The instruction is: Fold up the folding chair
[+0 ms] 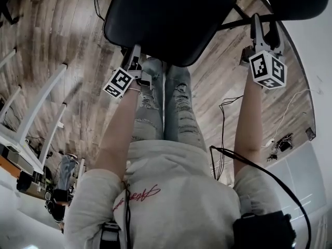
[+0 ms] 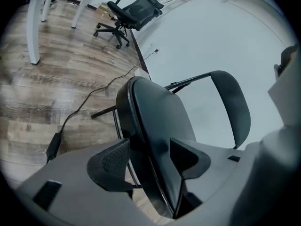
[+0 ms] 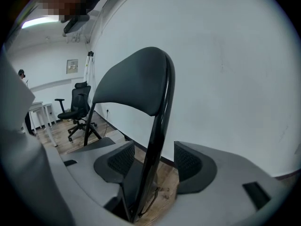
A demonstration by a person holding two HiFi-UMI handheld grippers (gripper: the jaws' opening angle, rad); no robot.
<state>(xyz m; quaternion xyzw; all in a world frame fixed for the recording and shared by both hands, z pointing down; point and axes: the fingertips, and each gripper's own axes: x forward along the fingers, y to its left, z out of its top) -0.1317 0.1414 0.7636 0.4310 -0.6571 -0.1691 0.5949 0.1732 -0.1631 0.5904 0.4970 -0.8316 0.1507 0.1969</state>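
Here we are, right over the black folding chair with its padded seat and metal frame [image 1: 171, 19]. It stands on the pale wood-plank floor [image 1: 52, 45], close to the white wall [image 3: 225, 79] and just ahead of the person's legs in ripped grey jeans [image 1: 166, 108]. Its seat shows its broad face to the head view.

The left tongs [image 1: 135, 56] sit at the seat's near edge. In the left gripper view, the left tongs [image 2: 149, 142] stand fairly wide, and the rounded seat [image 2: 160, 126] rim runs straight in between the two jaws. There's a clear gap on one side and the other jaw lies close along the padding, so this isn't a clamp.

Across to the right tongs [image 1: 265, 30], up by the chair's back. Their own view shows the right tongs [image 3: 153, 147] wide too, with the glossy black frame tube [image 3: 160, 126] rising between the jaws and daylight on both sides. The curved backrest [image 3: 136, 84] arches above.

Behind, a black office chair on castors [image 2: 134, 11] stands well apart, and a dark cable [image 2: 80, 109] trails over the planks.
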